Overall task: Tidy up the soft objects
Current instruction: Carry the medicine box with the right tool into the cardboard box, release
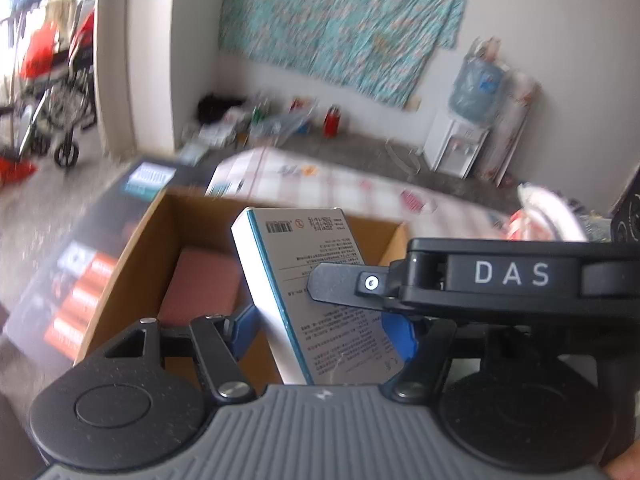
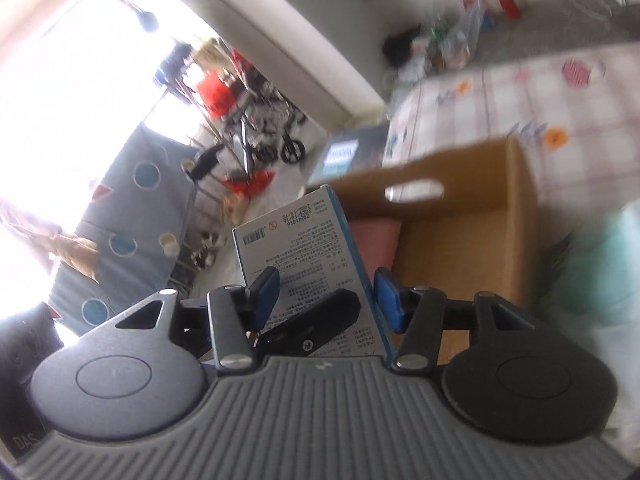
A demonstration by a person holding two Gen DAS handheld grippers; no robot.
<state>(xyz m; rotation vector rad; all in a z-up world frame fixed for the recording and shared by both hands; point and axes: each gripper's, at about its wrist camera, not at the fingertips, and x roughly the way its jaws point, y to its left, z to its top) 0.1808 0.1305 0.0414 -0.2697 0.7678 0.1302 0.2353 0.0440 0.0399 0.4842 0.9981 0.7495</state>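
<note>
- At the far left of the left wrist view, a wheeled frame (image 1: 60,112) with red fabric stands by a bright opening; grey floor (image 1: 48,200) runs below it.
- On the back wall a teal patterned cloth (image 1: 344,20) hangs; below it lies blurred clutter with a red bottle (image 1: 332,120).
- A white water dispenser (image 1: 456,144) stands further right, beside a checked bedspread (image 1: 360,188).
- An open cardboard box (image 1: 132,256) sits on the floor just beside the bed, a pink soft item (image 1: 204,288) lying inside it.
- The left gripper (image 1: 320,328) points down toward the box; its blue pads (image 1: 394,336) press both sides of a white-and-teal carton (image 1: 296,280), held tilted above the opening.
- The right gripper (image 2: 328,300) reaches in across it; one black finger (image 1: 340,284) lies against the carton's printed face.
- In the right wrist view its blue pads (image 2: 388,300) stand either side of the carton; whether they press I cannot tell.
</note>
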